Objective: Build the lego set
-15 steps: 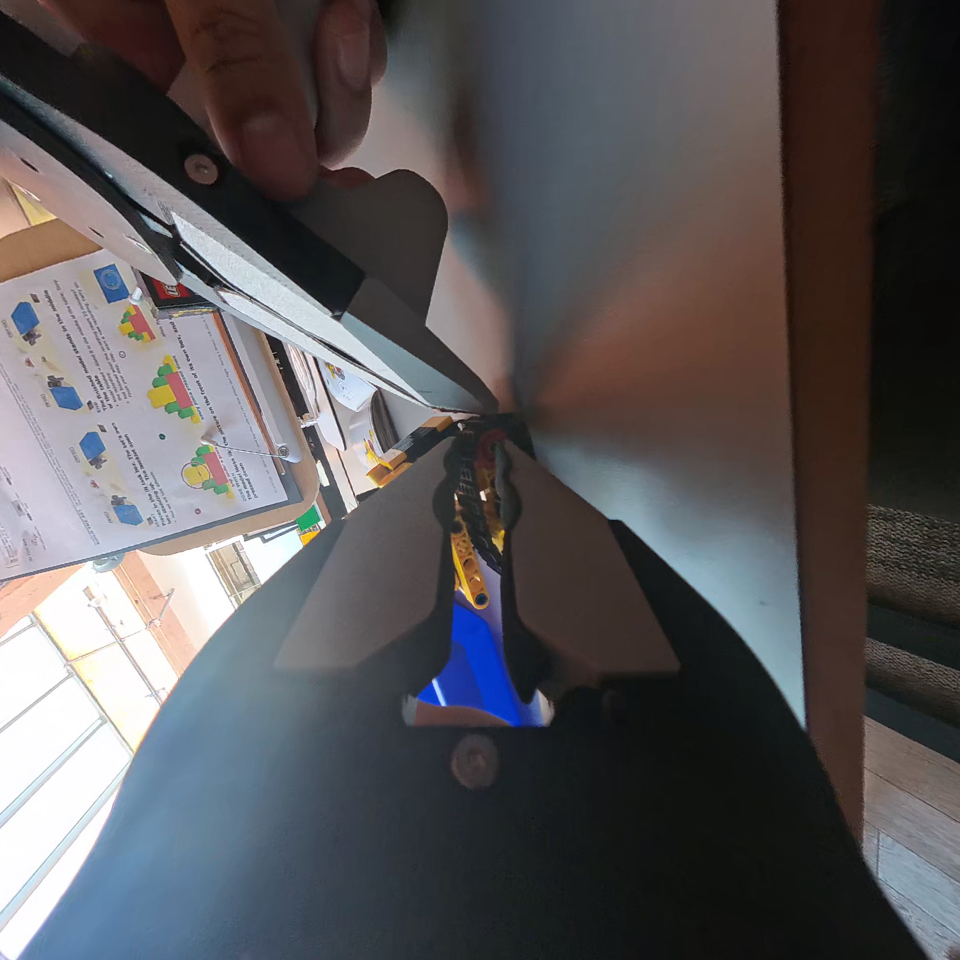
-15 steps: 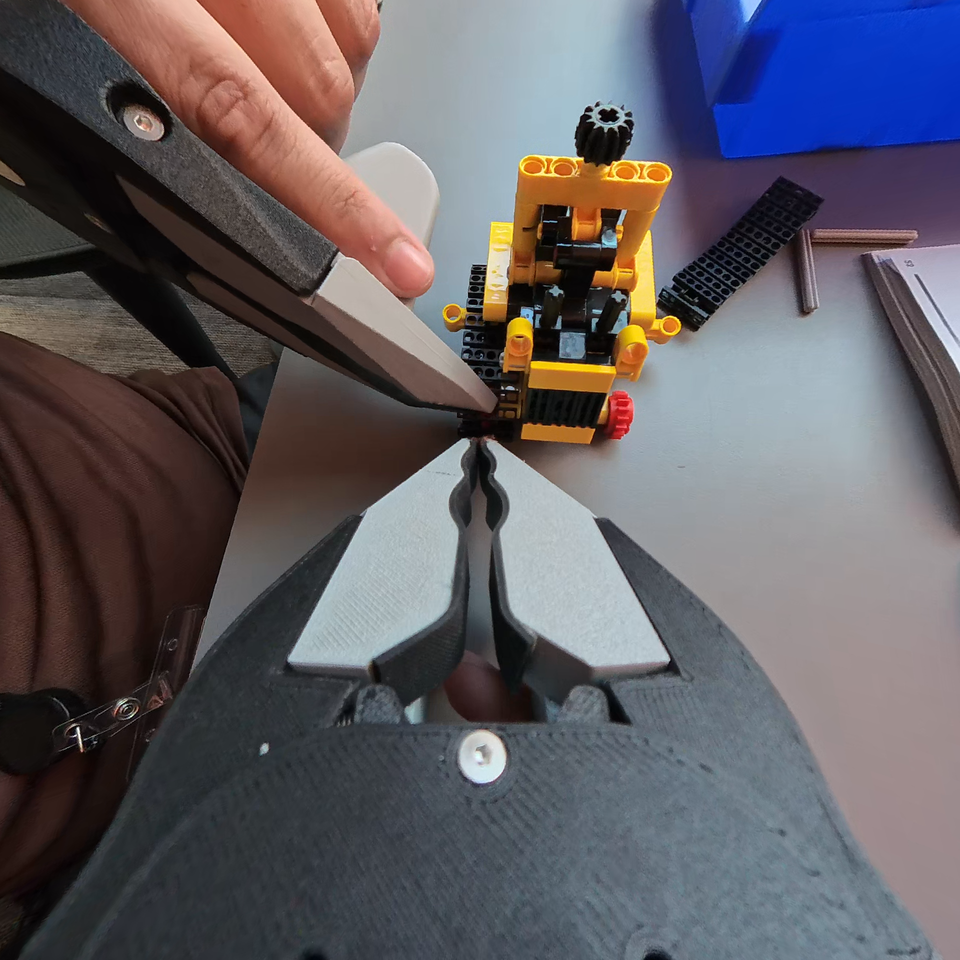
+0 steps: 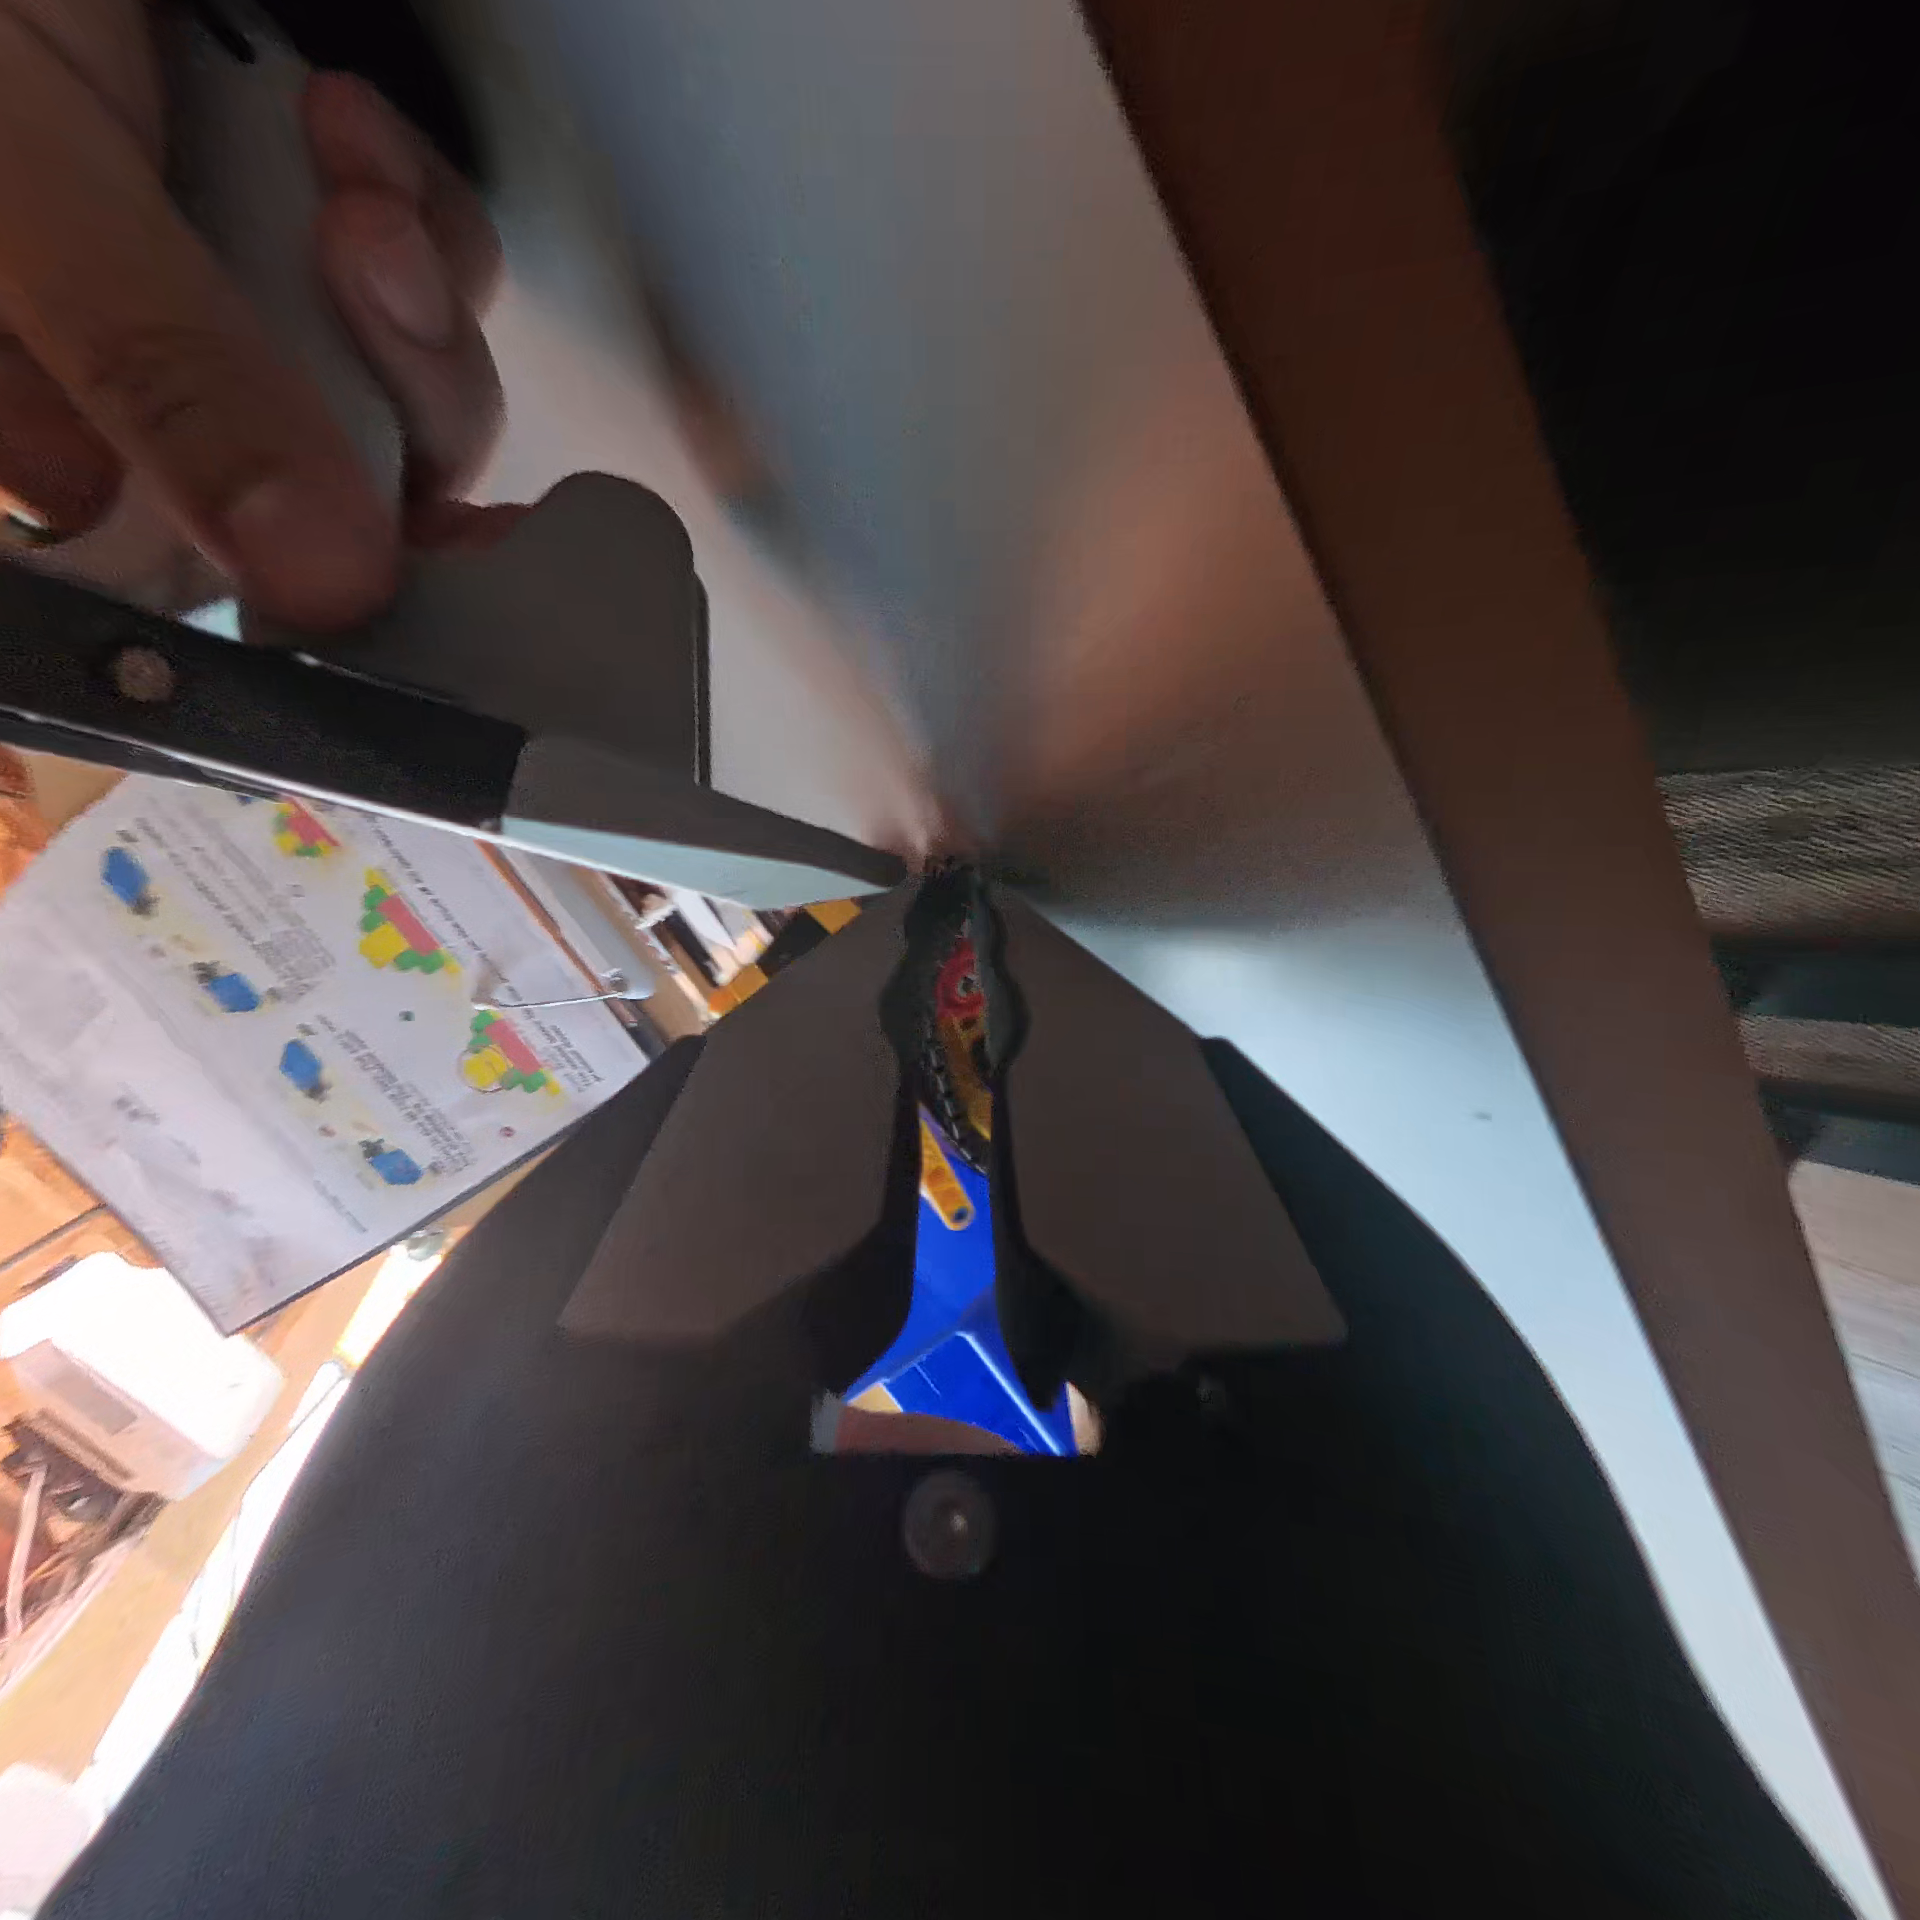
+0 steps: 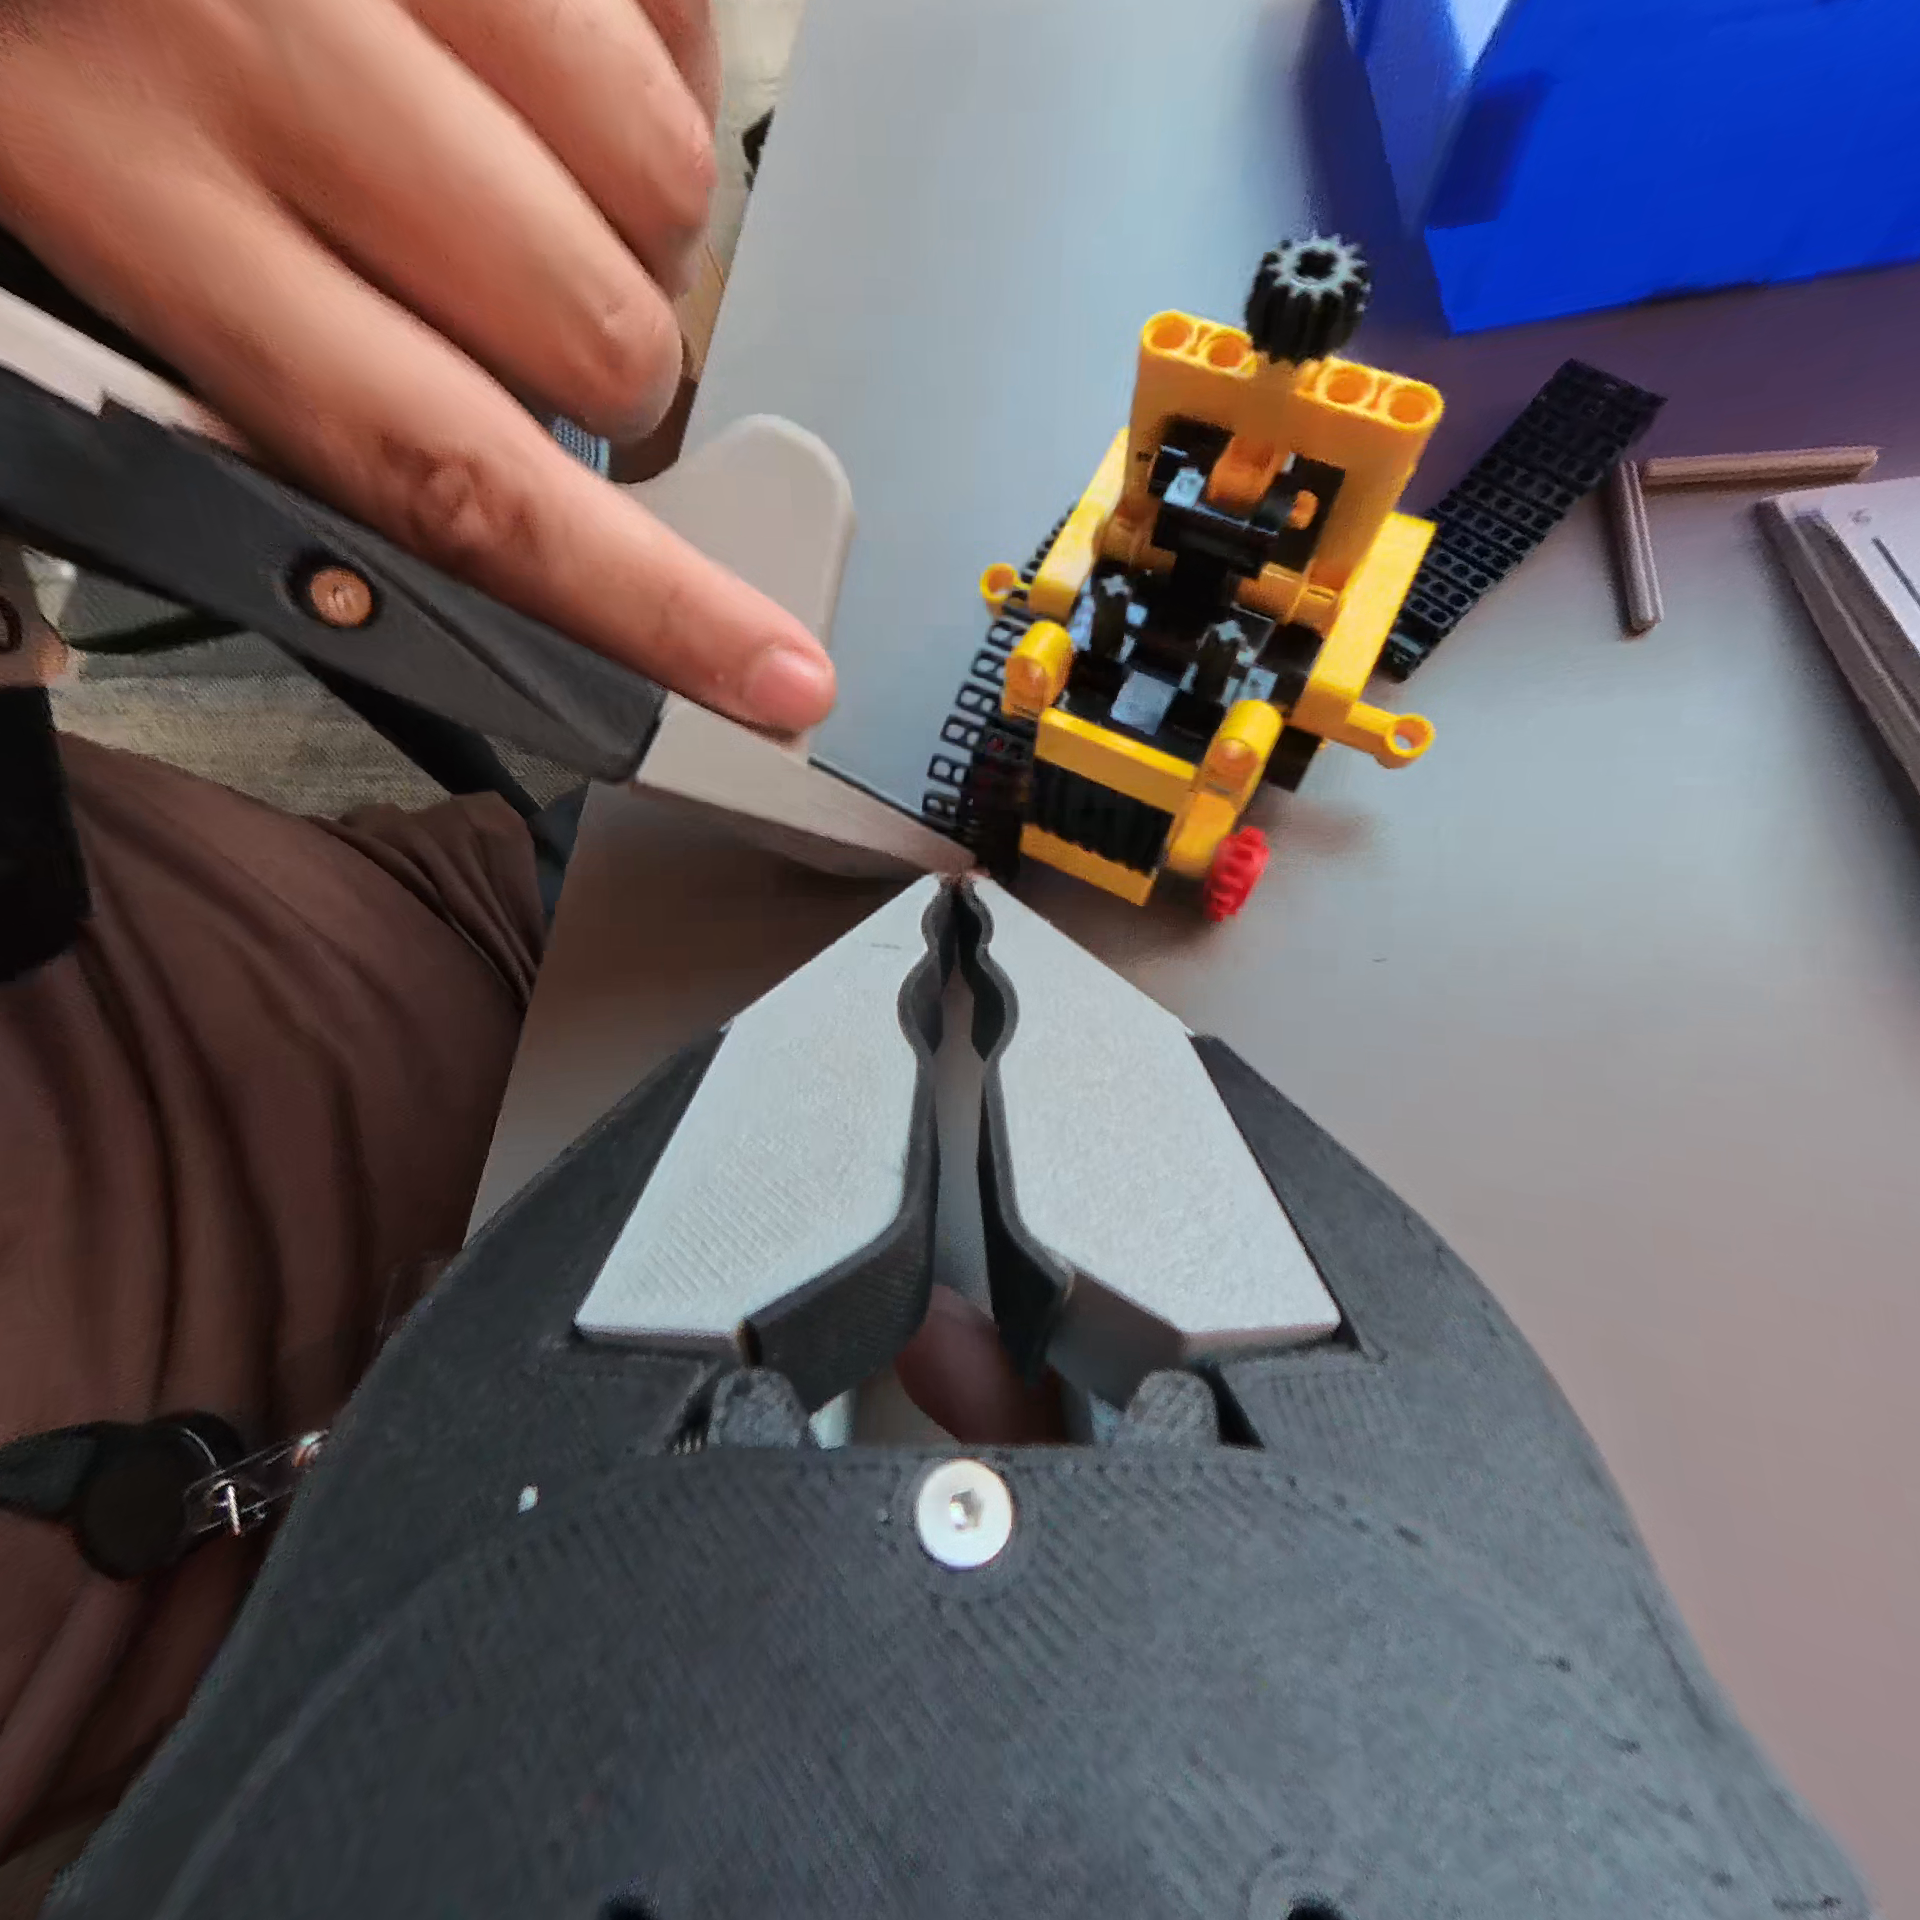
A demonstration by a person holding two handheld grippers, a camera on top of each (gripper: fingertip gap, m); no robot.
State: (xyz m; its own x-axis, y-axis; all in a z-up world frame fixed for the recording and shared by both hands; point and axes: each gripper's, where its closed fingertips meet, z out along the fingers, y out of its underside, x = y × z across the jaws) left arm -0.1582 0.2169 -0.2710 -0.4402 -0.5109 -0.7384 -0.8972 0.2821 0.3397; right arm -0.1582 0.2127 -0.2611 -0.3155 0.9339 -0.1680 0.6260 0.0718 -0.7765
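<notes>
- Right wrist view, change: half a second earlier the yellow-and-black lego vehicle [image 4: 1195, 644] faced us squarely. It now sits turned, with its red gear [image 4: 1236, 871] swung toward us and the black track [image 4: 977, 748] along its side in fuller view.
- The right gripper [image 4: 954, 883] and the left gripper [image 4: 961, 864] meet tip to tip at the near end of that track, as before. The left one, under a hand [image 4: 416, 312], now comes in at a flatter angle.
- Tongs: on both grippers the fingertips are drawn together. We cannot tell whether either pair nips a track link.
- Left wrist view: heavy blur suggests the left tool is in motion, and only slivers of the vehicle show through its finger gap.
- Meaning, as we judge it: the two tools are working the track end around the vehicle, and the turn comes from that pull. The fitting looks unfinished.
- Surface: a grey table [image 4: 1558, 1039] holds the vehicle, with a second track strip [image 4: 1527, 499] behind it, brown rods [image 4: 1756, 464] nearby and a blue bin [image 4: 1662, 145] farther back.
- Room: an illustrated instruction sheet [image 3: 291, 1039] lies beyond the tools, and cluttered furnishings are visible past it.
</notes>
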